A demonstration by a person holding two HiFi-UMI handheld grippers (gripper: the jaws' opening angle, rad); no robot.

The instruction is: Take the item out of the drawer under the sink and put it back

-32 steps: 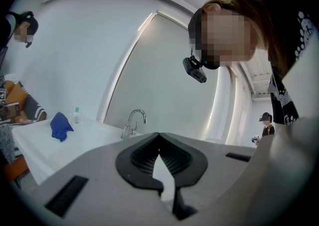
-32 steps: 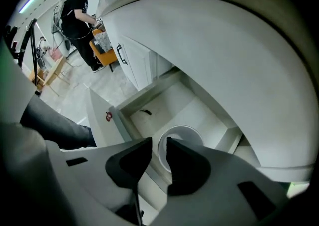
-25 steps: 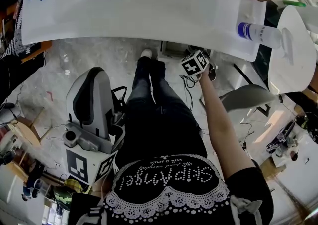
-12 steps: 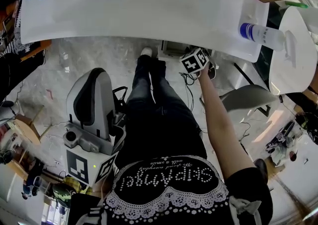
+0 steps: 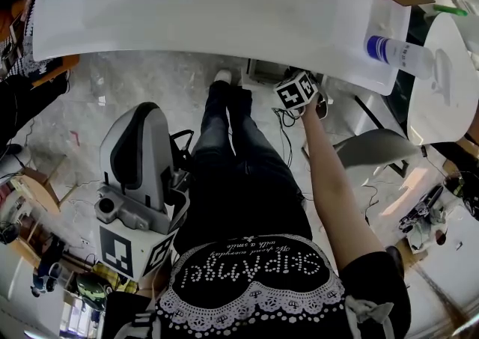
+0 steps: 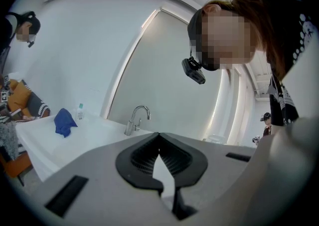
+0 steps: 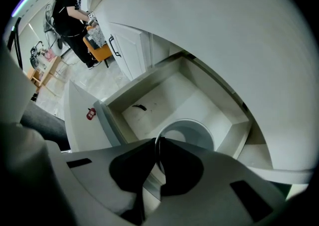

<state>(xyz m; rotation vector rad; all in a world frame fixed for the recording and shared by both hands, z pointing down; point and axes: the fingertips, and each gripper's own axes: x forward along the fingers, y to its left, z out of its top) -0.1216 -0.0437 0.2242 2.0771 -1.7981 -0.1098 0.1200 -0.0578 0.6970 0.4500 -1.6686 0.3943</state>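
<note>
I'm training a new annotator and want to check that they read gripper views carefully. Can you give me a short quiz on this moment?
1. True or false: the left tongs hold something.
2. What do the right tongs grip? A) a bottle neck; B) the rim of a round bowl; C) a blue cloth.
3. In a few words: where is the bowl?

Key
1. False: they are shut with nothing between them.
2. B: the jaws have just been closing, and the bowl's rim is between them.
3. Inside the open drawer.
</note>
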